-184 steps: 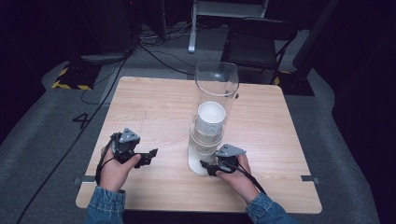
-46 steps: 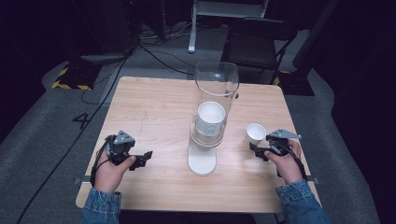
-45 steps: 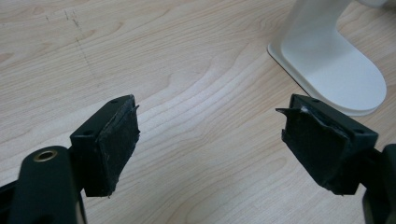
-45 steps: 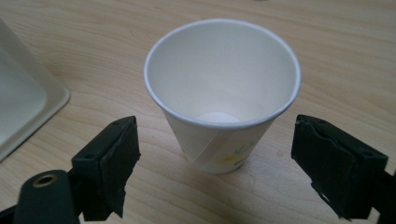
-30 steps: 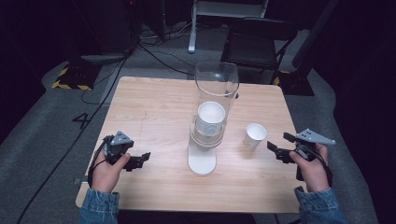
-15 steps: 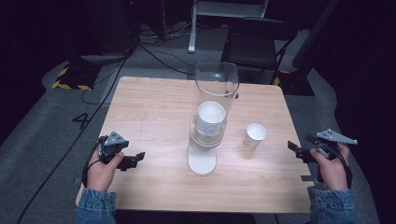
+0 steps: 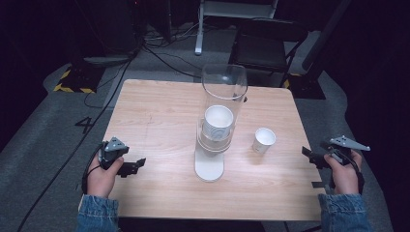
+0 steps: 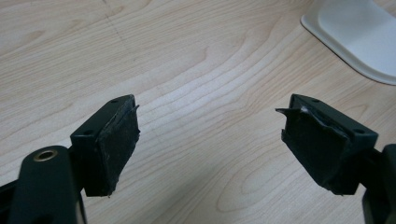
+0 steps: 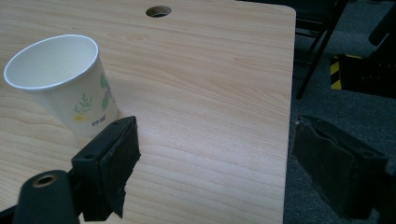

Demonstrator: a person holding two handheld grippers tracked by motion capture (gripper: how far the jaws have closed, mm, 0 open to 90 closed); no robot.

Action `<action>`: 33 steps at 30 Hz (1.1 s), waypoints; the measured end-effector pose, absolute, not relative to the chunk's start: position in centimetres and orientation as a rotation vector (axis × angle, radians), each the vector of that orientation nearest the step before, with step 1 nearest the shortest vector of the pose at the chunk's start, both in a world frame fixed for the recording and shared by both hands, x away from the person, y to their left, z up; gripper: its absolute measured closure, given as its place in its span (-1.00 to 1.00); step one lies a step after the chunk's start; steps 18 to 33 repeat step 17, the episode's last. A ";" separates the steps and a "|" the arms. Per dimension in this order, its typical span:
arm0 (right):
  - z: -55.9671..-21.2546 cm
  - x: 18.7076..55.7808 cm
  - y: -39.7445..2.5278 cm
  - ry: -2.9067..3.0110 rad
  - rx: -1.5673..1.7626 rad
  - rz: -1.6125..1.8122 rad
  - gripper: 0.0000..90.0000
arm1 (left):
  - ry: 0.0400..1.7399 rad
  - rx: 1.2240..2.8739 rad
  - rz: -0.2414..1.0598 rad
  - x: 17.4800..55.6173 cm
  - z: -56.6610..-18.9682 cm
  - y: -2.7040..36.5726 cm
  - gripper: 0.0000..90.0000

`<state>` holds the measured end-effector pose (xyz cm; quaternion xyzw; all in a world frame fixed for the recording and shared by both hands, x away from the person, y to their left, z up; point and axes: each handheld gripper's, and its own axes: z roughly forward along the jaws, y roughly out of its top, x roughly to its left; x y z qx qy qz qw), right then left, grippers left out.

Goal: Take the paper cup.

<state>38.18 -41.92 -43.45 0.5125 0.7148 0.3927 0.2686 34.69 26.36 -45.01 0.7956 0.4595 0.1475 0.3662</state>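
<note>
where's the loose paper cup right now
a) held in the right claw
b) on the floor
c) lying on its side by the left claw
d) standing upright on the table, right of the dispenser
d: the paper cup stands upright on the table, right of the dispenser, with the open right claw apart from it.

A black chair (image 7: 270,46) stands beyond the far edge of the wooden table (image 7: 159,111). Cables (image 7: 159,53) trail over the grey floor (image 7: 43,140) (marked with a "4"), and yellow-black hazard tape (image 7: 72,84) lies off the far-left corner.

A paper cup (image 7: 264,140) stands right of the cup dispenser (image 7: 217,125).
</note>
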 end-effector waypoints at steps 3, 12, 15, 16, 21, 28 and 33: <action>-43.6 38.3 -41.7 1.934 1.386 1.047 -0.65 | 1.178 2.044 0.370 34.7 -45.0 26.3 -0.58; -43.5 38.4 -41.0 1.953 1.367 1.043 -0.65 | 1.174 2.046 0.358 34.5 -45.0 26.2 -0.59; -43.5 38.4 -40.6 1.964 1.361 1.045 -0.65 | 1.169 2.051 0.356 34.5 -45.0 26.2 -0.59; -43.5 38.4 -40.5 1.966 1.355 1.046 -0.65 | 1.169 2.051 0.352 34.5 -45.0 26.2 -0.59; -43.5 38.4 -40.4 1.971 1.358 1.048 -0.64 | 1.169 2.051 0.352 34.5 -45.0 26.2 -0.59; -43.5 38.4 -40.4 1.971 1.358 1.048 -0.64 | 1.169 2.051 0.352 34.5 -45.0 26.2 -0.59; -43.5 38.4 -40.4 1.971 1.358 1.048 -0.64 | 1.169 2.051 0.352 34.5 -45.0 26.2 -0.59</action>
